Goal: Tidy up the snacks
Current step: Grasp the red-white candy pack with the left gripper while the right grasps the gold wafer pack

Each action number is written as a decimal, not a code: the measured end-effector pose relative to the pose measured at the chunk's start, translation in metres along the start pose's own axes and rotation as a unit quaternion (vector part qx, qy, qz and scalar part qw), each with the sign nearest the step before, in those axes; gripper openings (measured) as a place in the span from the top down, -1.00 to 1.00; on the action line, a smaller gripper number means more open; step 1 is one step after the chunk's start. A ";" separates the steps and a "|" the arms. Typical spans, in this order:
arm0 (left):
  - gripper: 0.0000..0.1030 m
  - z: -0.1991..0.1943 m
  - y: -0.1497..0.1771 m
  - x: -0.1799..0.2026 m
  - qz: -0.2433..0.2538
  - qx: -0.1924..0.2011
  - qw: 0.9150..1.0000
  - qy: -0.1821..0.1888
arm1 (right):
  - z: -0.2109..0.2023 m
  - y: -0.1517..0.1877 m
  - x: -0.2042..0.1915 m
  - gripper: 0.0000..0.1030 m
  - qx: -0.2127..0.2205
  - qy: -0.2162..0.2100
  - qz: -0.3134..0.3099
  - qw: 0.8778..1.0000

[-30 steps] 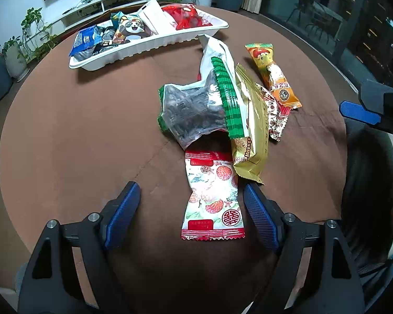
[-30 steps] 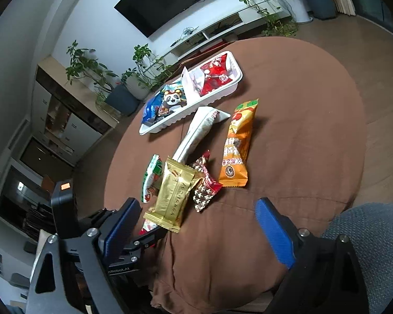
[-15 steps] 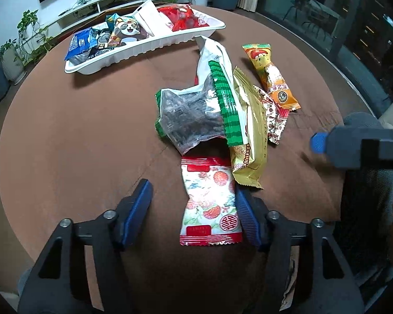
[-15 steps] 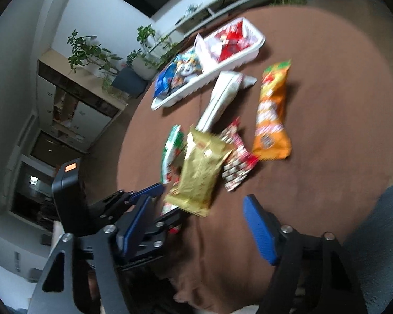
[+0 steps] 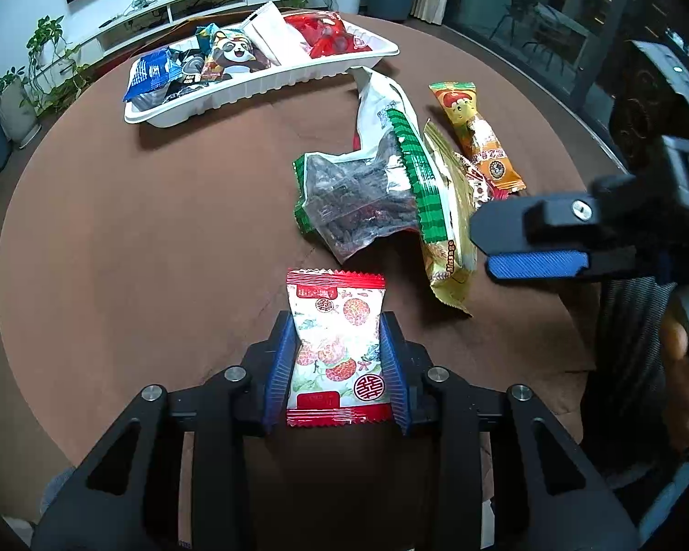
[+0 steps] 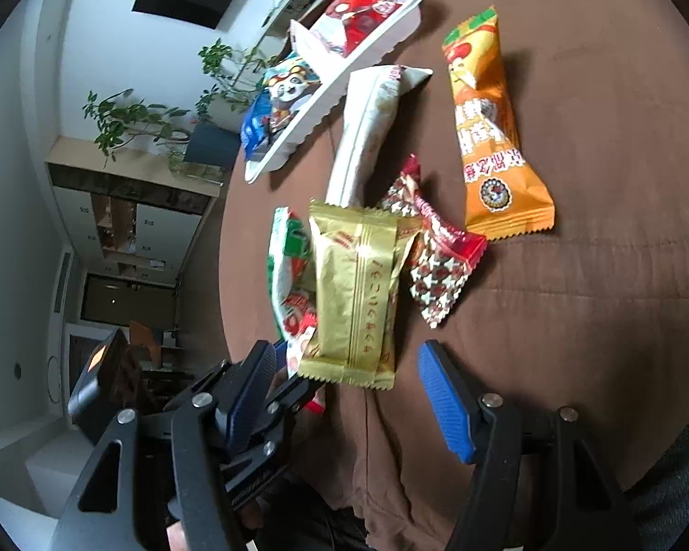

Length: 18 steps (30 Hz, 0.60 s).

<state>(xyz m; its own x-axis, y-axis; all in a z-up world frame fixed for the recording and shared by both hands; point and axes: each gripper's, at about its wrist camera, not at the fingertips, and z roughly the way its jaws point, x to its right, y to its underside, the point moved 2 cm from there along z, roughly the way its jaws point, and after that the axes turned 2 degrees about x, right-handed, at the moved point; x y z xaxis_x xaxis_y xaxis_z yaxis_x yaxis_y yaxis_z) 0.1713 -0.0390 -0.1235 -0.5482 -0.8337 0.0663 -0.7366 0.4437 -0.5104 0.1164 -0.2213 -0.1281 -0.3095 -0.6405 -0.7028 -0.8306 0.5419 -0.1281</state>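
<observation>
Round table under brown cloth. Left gripper at 6 o'clock in left wrist view, blue pads clamped on both sides of red-and-white lychee-print snack packet. Long white ribbed plastic tray with several packets at 11 o'clock. Right gripper jaws wide apart, just short of gold foil packet; orange packet at 1 o'clock in right wrist view.

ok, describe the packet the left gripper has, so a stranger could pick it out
On the round brown table, nearest the camera, apart from the snack pile, it sits between the left gripper fingers. It is the white packet with red crimped ends and red fruit pictures.
</observation>
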 end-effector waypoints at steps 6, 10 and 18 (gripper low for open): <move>0.33 -0.003 0.005 -0.002 -0.003 0.004 1.000 0.002 | 0.007 -0.010 -0.003 -0.33 0.004 0.003 0.006 1.000; 0.33 -0.004 0.006 -0.004 -0.004 0.006 1.000 0.005 | 0.014 -0.015 -0.005 -0.16 0.008 0.002 0.006 1.000; 0.34 -0.004 0.008 -0.010 -0.013 0.013 1.000 0.007 | 0.019 -0.013 -0.001 0.36 0.005 0.007 -0.005 1.000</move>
<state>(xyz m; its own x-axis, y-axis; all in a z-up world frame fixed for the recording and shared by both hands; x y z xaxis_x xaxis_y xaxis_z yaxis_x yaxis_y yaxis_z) 0.1694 -0.0253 -0.1246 -0.5345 -0.8402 0.0916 -0.7405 0.4134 -0.5299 0.1364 -0.2174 -0.1392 -0.3071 -0.6532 -0.6921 -0.8291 0.5406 -0.1424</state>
